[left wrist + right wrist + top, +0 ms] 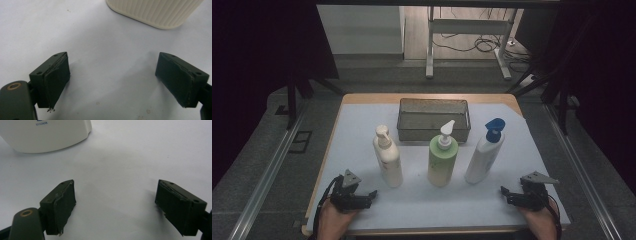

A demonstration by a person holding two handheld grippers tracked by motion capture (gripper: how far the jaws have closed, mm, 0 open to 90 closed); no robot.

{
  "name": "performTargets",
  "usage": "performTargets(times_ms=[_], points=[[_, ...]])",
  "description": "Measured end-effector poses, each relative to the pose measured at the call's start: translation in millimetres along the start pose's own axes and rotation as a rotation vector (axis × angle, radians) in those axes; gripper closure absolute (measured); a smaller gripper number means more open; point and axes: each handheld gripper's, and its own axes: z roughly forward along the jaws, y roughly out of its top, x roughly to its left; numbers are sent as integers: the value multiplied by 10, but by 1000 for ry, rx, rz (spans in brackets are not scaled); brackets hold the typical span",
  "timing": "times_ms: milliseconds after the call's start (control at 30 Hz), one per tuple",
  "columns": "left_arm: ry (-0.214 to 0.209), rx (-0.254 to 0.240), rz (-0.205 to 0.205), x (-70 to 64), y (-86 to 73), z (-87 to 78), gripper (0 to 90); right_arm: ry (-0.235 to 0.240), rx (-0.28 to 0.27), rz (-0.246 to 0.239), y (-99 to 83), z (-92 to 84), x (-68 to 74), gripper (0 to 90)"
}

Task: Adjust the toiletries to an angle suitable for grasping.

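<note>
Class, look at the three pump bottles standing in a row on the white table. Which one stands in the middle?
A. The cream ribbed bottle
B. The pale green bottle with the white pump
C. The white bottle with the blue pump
B: in the high view the pale green bottle with the white pump stands between the cream ribbed bottle and the white bottle with the blue pump.

A white sheet (362,125) covers a wooden table (427,98). At its far side sits a grey mesh basket (433,120), with nothing visible inside it. Beyond the table, on the floor, stand the white legs of a desk frame (468,37) among loose black cables (479,45).
</note>
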Motion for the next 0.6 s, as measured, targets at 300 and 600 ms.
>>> performTargets(times_ms=[300, 600], points=[[-3, -4, -2, 3, -4, 1, 123, 11, 8, -8, 6, 6, 4, 127], [-3, -4, -3, 4, -4, 1, 123, 19, 16, -13, 14, 8, 4, 115]])
